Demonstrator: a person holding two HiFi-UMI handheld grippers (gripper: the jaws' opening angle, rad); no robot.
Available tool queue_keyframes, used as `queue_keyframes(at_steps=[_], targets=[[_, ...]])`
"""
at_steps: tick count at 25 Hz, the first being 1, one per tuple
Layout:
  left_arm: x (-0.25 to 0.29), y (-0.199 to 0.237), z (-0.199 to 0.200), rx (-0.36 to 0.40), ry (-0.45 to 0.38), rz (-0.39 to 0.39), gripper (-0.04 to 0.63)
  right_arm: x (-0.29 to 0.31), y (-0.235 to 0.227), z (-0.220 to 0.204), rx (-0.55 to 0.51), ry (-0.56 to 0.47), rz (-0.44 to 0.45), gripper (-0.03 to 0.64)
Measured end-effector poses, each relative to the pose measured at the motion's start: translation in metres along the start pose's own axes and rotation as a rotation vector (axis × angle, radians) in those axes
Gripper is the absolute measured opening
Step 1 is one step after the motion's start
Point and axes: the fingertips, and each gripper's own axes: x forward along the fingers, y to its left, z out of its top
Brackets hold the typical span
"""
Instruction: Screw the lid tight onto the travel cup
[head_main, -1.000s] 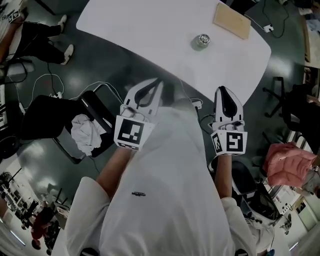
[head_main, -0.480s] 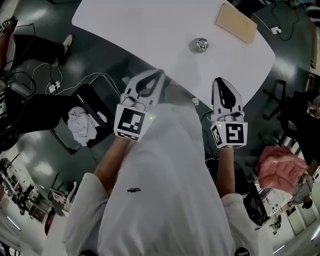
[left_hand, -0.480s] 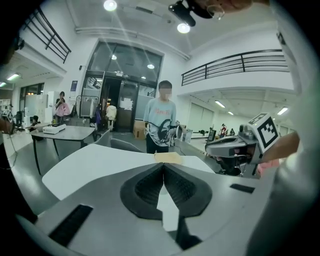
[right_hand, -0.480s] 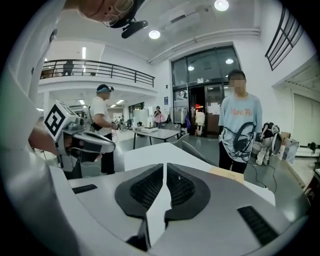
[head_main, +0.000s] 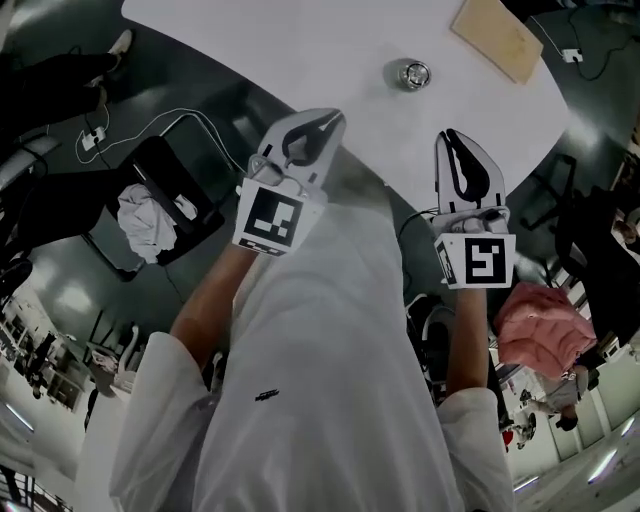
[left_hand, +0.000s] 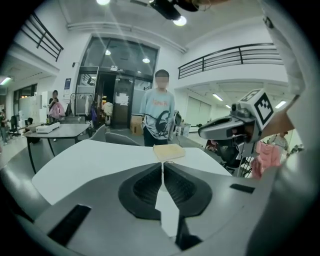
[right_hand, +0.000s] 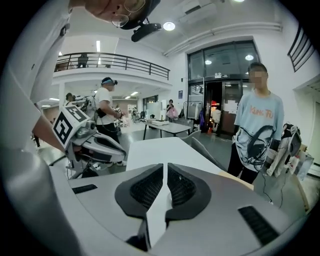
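1. The travel cup stands on the white table in the upper middle of the head view. It is a small shiny round thing seen from above, with a flat tan board near it toward the upper right corner.
2. Both tools are well short of it. The left tool is over the table's near edge, to the cup's lower left. The right tool is below the cup and a little right. Each has its jaws pressed together with nothing between them.
3. The step in hand looks like the reach. To do it well, spread the jaws of both tools before they arrive. One tool should clamp the cup's body low and hold it steady. The other should take the lid squarely by its rim, keep it level so the thread starts true, and turn about the cup's upright axis. The smooth metal will likely slip or skid under a light grip.
4. The cup is too small to tell whether the lid sits on it, lies beside it or is elsewhere.
5. In the left gripper view the tool's own closed tips cover the spot where the cup should be, and only the board shows beyond them.
6. The right gripper view shows the table and a standing person, but no cup that can be made out.
7. The wearer's white shirt fills the lower half of the head view.
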Motion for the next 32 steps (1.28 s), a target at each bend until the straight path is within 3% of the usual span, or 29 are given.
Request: queue_keyframes(at_steps=[8, 10, 12, 18, 32], targets=[[0.044, -0.005, -0.027, 0.034, 0.015, -0.087, 0.017, 0.028, -0.014, -0.013, -0.069, 0.050, 0.071, 0.003], [0.055, -0.007, -0.033, 0.026, 0.022, -0.122, 0.115, 0.035, -0.018, -0.015, -0.082, 0.058, 0.085, 0.003], [0.068, -0.010, -0.040, 0.030, 0.025, -0.151, 0.131, 0.043, -0.023, -0.016, -0.099, 0.065, 0.096, 0.003], [0.111, -0.018, -0.068, 0.124, 0.045, -0.231, 0.286, 0.061, -0.031, -0.022, -0.131, 0.079, 0.125, 0.003], [0.191, -0.025, -0.101, 0.245, 0.027, -0.333, 0.342, 0.092, -0.038, -0.042, -0.222, 0.145, 0.205, 0.003]])
